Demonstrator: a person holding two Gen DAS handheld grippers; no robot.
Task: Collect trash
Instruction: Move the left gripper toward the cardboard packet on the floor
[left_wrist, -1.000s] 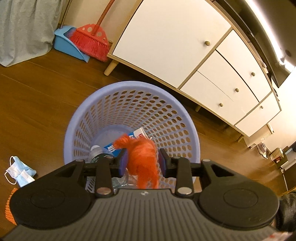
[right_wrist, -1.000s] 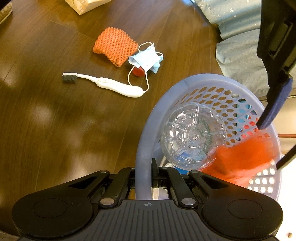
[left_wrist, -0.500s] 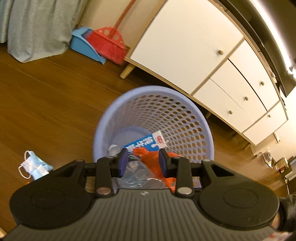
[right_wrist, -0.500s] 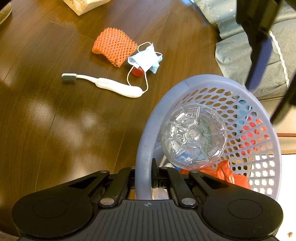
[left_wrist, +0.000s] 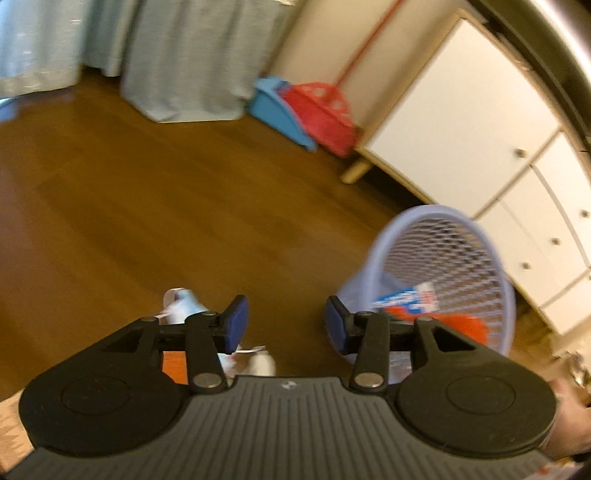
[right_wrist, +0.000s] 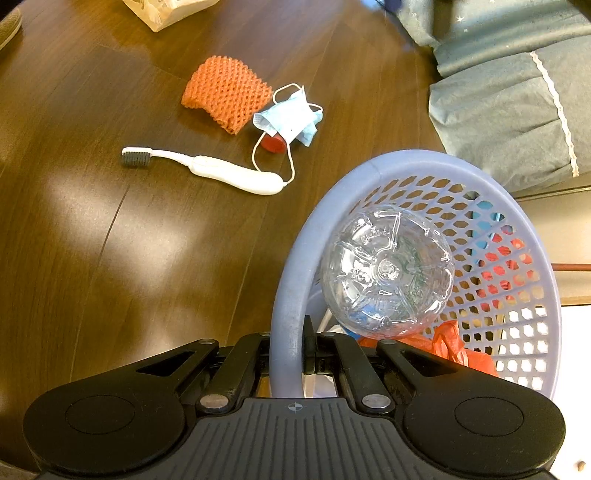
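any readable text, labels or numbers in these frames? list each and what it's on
Nothing legible.
Carton in the basket: red and blue print, too blurred to read.
Paper bag on the floor: faint print, cut off, unreadable.
Left gripper and right gripper housings: a small symbol each, no words.

Right tongs (right_wrist: 295, 354) clamped on basket (right_wrist: 291, 295) rim. Bottle (right_wrist: 388, 269), orange bag (right_wrist: 458, 350) inside. Toothbrush (right_wrist: 218, 171), mask (right_wrist: 291, 118), orange net (right_wrist: 225, 94) on floor (right_wrist: 110, 240).

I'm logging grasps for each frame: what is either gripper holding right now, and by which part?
The right gripper is shut on the rim of the lavender basket. The left gripper is open and holds nothing.
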